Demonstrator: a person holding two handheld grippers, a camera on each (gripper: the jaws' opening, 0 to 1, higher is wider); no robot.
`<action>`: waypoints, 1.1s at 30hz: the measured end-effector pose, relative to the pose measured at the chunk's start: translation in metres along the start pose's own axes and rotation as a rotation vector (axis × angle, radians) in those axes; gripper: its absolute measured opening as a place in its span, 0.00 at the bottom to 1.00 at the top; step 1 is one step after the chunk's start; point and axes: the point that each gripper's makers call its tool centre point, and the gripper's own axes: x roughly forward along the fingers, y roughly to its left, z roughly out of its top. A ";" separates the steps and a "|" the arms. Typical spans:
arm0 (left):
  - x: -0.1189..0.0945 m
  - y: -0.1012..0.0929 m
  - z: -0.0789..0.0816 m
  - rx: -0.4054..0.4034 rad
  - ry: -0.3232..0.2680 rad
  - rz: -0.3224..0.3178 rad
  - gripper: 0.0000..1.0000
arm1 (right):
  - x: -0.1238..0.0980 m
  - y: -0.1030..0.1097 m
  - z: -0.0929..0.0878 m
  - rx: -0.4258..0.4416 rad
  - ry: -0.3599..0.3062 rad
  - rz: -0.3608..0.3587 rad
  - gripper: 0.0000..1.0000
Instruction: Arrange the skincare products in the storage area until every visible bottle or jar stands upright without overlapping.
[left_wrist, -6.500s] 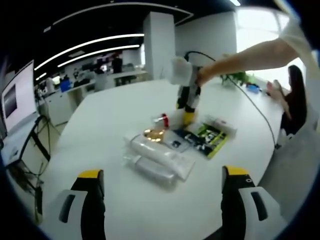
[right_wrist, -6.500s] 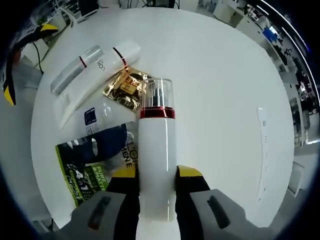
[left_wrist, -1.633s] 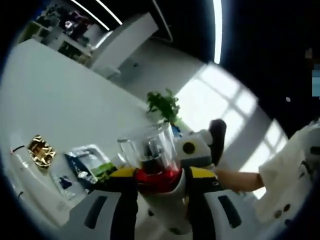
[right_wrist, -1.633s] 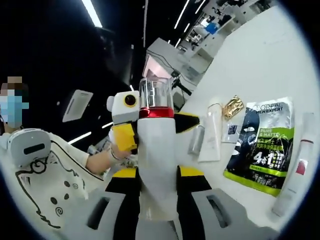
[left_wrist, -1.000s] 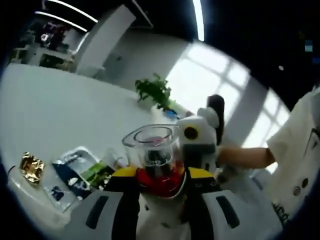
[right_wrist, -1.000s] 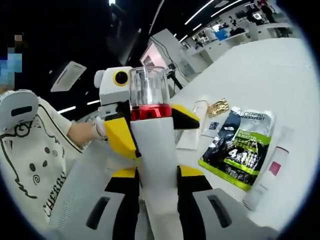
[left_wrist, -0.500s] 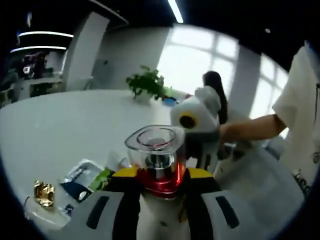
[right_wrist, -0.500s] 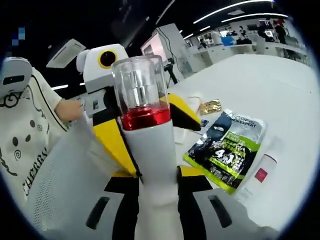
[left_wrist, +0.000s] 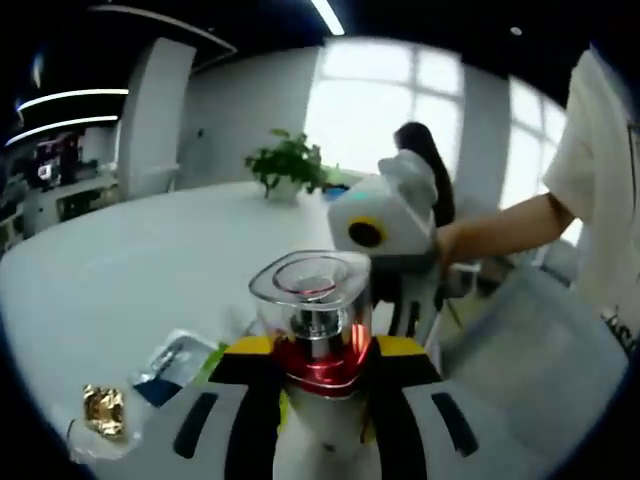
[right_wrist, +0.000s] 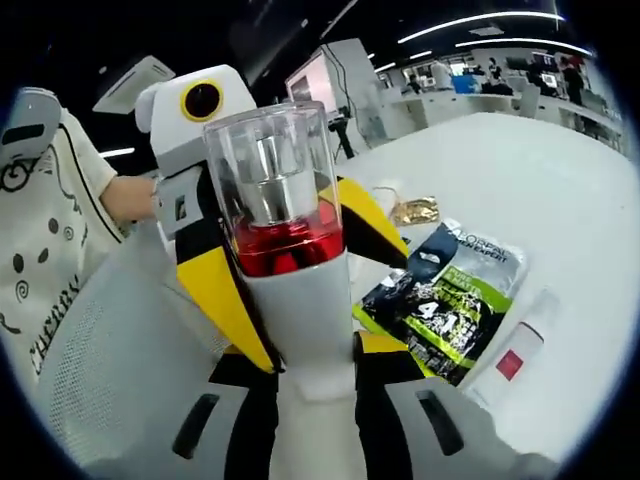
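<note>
A white bottle (right_wrist: 300, 300) with a red collar and a clear square cap is held up off the table. My right gripper (right_wrist: 313, 352) is shut on its lower body. My left gripper (left_wrist: 313, 350) is shut on the same bottle (left_wrist: 312, 320) just under the red collar. In the right gripper view the left gripper's yellow fingers (right_wrist: 215, 285) flank the bottle from behind. The right gripper (left_wrist: 400, 300) rises behind the cap in the left gripper view. On the white table (right_wrist: 520, 170) lie a green-and-black pack (right_wrist: 450, 295), a white tube (right_wrist: 510, 365) with a red label and a gold sachet (right_wrist: 415, 211).
A gold sachet (left_wrist: 103, 411) and a dark pack (left_wrist: 170, 360) lie low on the white table (left_wrist: 120, 270). A plant (left_wrist: 288, 165) stands at the far edge, with a seated person (left_wrist: 420, 180) behind it. A bare forearm (left_wrist: 500, 225) comes in from the right.
Both views have swung with the hands while the bottle stays clamped in both grippers. In the right gripper view the cap now looms larger and leans left.
</note>
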 end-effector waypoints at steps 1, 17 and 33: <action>0.001 0.001 0.000 0.005 0.001 0.000 0.29 | 0.000 -0.001 0.000 -0.001 0.002 -0.002 0.28; 0.008 0.018 0.006 0.043 -0.017 0.025 0.29 | 0.000 -0.022 0.006 -0.030 -0.007 -0.046 0.28; 0.018 0.042 0.014 0.133 -0.030 0.060 0.29 | 0.001 -0.052 0.017 -0.095 0.012 -0.140 0.28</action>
